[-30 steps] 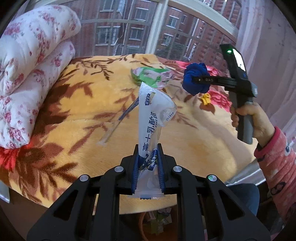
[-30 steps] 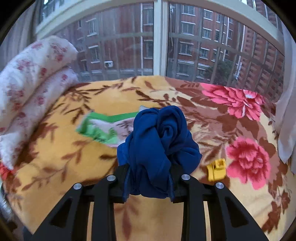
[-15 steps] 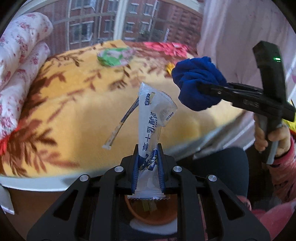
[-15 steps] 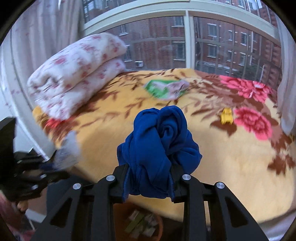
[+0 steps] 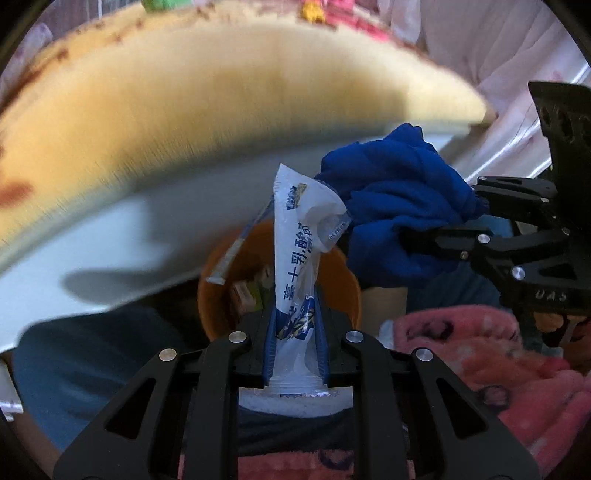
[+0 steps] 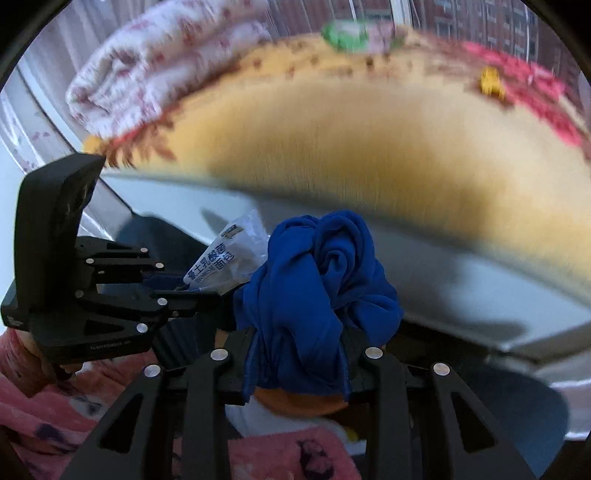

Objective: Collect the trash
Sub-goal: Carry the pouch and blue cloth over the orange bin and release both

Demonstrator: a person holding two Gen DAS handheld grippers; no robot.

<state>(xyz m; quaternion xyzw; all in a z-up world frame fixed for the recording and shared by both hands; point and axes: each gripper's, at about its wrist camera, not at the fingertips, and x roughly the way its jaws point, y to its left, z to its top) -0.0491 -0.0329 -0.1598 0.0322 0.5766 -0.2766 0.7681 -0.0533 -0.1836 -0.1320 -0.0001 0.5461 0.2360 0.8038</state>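
My left gripper is shut on a white and blue plastic wrapper, which stands upright above an orange bin holding scraps of packaging. My right gripper is shut on a crumpled blue cloth; in the left wrist view that blue cloth hangs just right of the wrapper, over the bin's right rim. In the right wrist view the left gripper comes in from the left with the wrapper, close beside the cloth. Only a sliver of the orange bin shows under the cloth.
The bed with its yellow floral blanket fills the upper part of both views, blurred. On it lie a green packet, a small yellow object and a folded floral quilt. Pink patterned sleeves sit low beside the bin.
Both grippers have dropped from above the bed to below its edge and tipped downward. They have drawn together over the orange bin, each keeping its hold.
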